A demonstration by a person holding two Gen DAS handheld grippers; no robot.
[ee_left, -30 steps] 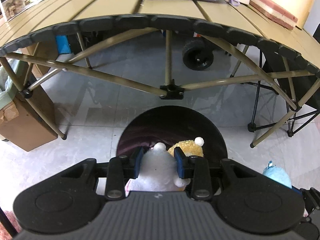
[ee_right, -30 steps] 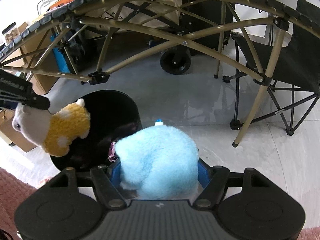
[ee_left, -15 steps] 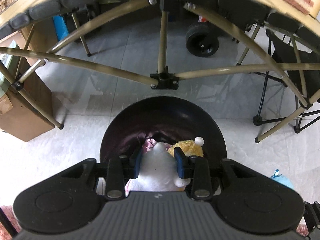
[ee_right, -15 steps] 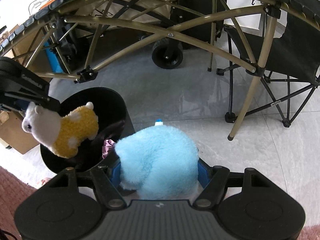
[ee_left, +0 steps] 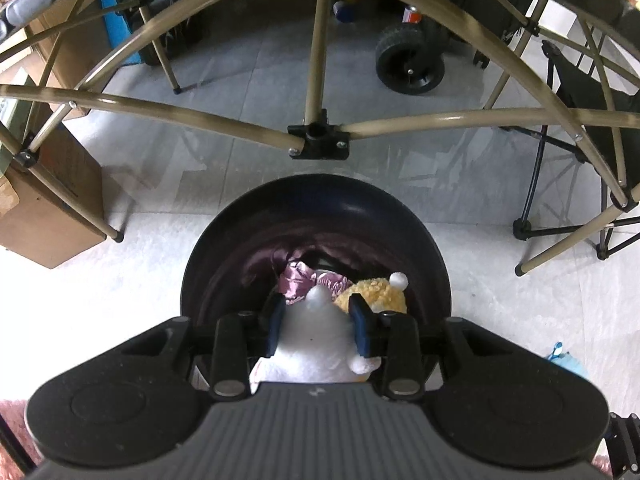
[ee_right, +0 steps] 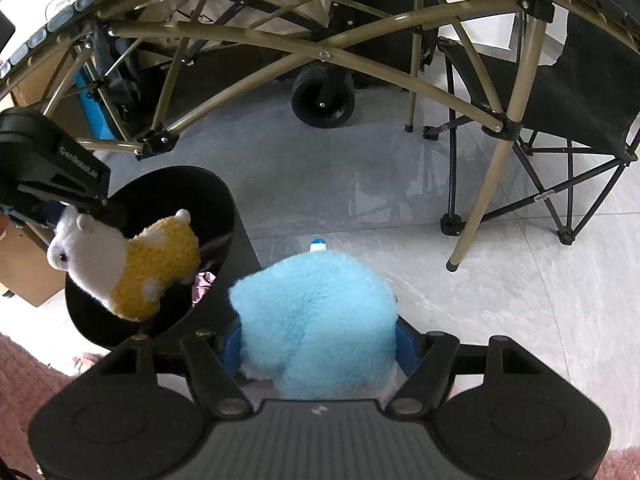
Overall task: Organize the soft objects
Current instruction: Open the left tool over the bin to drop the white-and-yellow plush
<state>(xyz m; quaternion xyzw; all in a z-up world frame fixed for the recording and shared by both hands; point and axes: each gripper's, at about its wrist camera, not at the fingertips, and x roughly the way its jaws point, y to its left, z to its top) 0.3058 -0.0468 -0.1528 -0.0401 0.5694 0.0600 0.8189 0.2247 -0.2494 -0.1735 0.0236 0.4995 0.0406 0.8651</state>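
My left gripper (ee_left: pixel 318 322) is shut on the white head of a white-and-yellow plush alpaca (ee_left: pixel 320 344), held over the mouth of a black round bin (ee_left: pixel 320 196) on the floor. A pink shiny item (ee_left: pixel 298 282) lies inside the bin. In the right wrist view the alpaca (ee_right: pixel 132 264) hangs over the bin (ee_right: pixel 224 200) under the left gripper's black body. My right gripper (ee_right: pixel 318 344) is shut on a fluffy light-blue plush (ee_right: pixel 316 316), held above the floor to the right of the bin. The blue plush (ee_left: pixel 568 362) peeks in at the left wrist view's right edge.
A folding table's tan metal frame (ee_left: pixel 316 136) arches just beyond the bin. A black folding chair (ee_right: pixel 580 92) stands at the right, a wheeled cart's black wheel (ee_right: pixel 322 98) is behind, and a cardboard box (ee_left: pixel 44 208) sits at the left. Pink carpet (ee_right: pixel 24 384) borders the near floor.
Both grippers have come lower and forward toward the bin, which now looks larger. The tabletop has passed out of the left wrist view. Both plush toys stay gripped.
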